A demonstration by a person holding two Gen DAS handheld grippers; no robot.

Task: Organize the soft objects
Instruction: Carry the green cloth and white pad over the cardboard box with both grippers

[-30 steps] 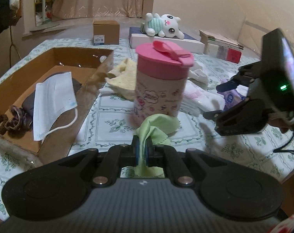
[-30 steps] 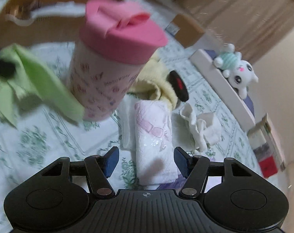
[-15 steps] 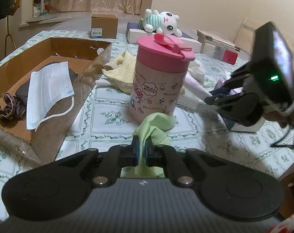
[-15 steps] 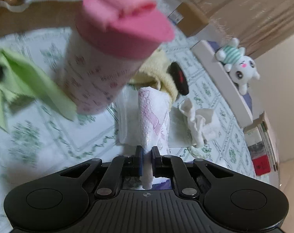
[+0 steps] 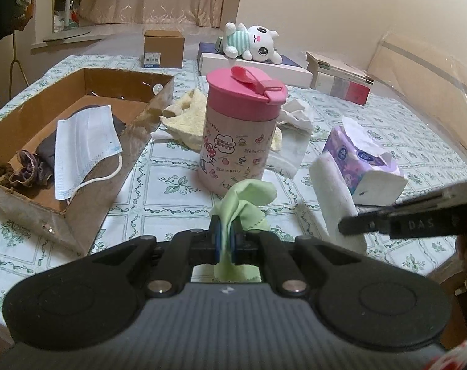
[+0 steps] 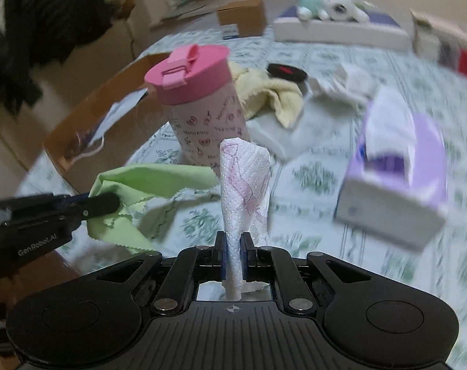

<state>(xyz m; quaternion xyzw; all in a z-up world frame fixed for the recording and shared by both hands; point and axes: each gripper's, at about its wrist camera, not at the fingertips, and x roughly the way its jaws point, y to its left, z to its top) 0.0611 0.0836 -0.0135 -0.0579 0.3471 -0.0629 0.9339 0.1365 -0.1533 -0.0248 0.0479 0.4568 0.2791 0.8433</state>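
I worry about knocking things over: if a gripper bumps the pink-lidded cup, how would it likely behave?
The pink-lidded cup stands tall and narrow, so it could probably tip if struck high. Its round body would likely roll afterwards. Its walls look rigid, unlike the green cloth before it.

Cup (image 5: 242, 129): standing mid-table (image 5: 171, 203), just right of cardboard box (image 5: 88, 212).
Box contents: face mask (image 5: 85, 151) lying on dark cloth (image 5: 47, 151), scrunchies (image 5: 20, 172) sitting at near end.
Behind cup: towel (image 5: 187, 117) lying left, crumpled cloth (image 5: 295, 114) lying right.
Right of cup: tissue pack (image 5: 366, 166) sitting apart.
Far edge: small carton (image 5: 164, 47) standing left, plush toy (image 5: 251, 41) lying on flat box (image 5: 255, 67), books (image 5: 338, 77) stacking right.
Before cup: microfibre cloth (image 5: 242, 203) hanging, folded paper towel (image 6: 244, 185) hanging to its right.
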